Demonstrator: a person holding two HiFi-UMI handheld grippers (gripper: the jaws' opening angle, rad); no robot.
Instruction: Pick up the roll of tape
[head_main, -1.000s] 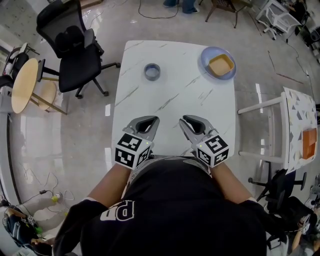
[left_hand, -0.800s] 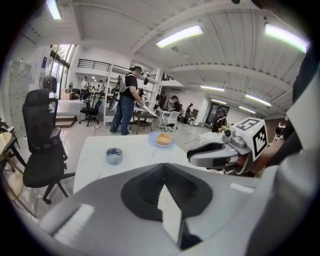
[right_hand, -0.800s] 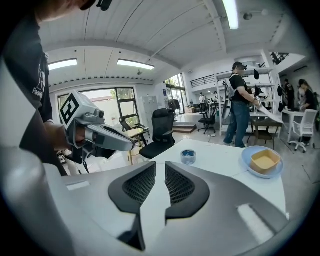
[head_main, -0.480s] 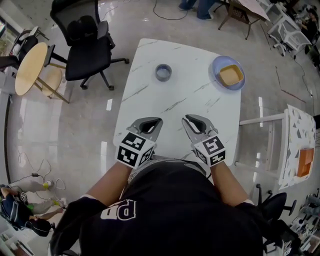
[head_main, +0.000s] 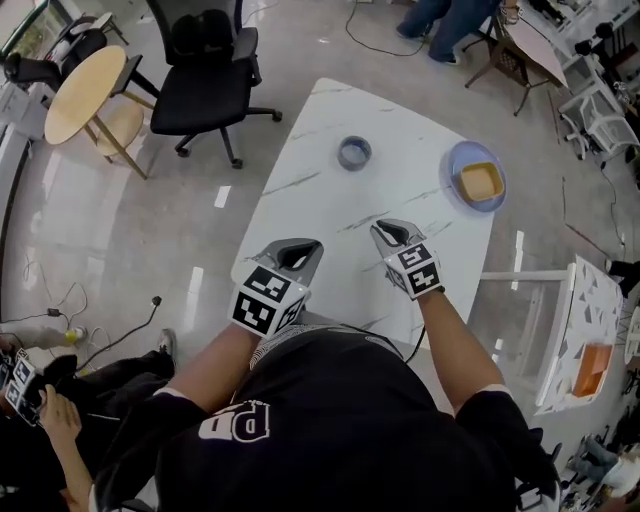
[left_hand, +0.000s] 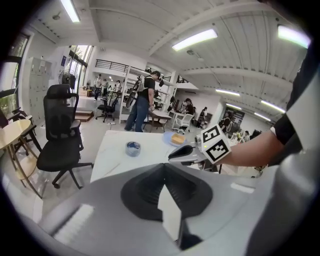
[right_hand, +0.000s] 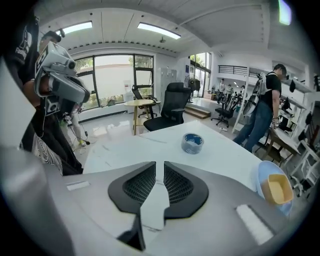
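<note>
jaws on the left gripper (left_hand: 164, 165) are clenched: in the left gripper view i see the black ribbed tips meeting, with nothing caught between them. jaws on the right gripper (right_hand: 159, 165) are pressed nearly together, only a thin slit between the pads, and also hold nothing.

head view: both grippers sit over the near edge of the white marble-veined bench (head_main: 330, 200), side by side, tips pointing toward its far side. right gripper is a little further in over the bench than the left. each marker cube faces up at me.

grey roll of tape with a blue inner ring (head_main: 354, 153) lies flat on the bench near the far edge, well apart from both grippers. it is slightly left of the line between them, nothing touching it. right gripper view shows it ahead and a little right of those jaws, hole up.

round pale blue plate (head_main: 458, 165) sits at the far right part of the bench, apart from the tape. on it is a square yellow-orange object (head_main: 481, 181); i cannot tell what it is.

off the bench, to the left: black office chair (head_main: 205, 70) on the glossy floor, and beyond it a small round wooden table (head_main: 85, 80).
</note>
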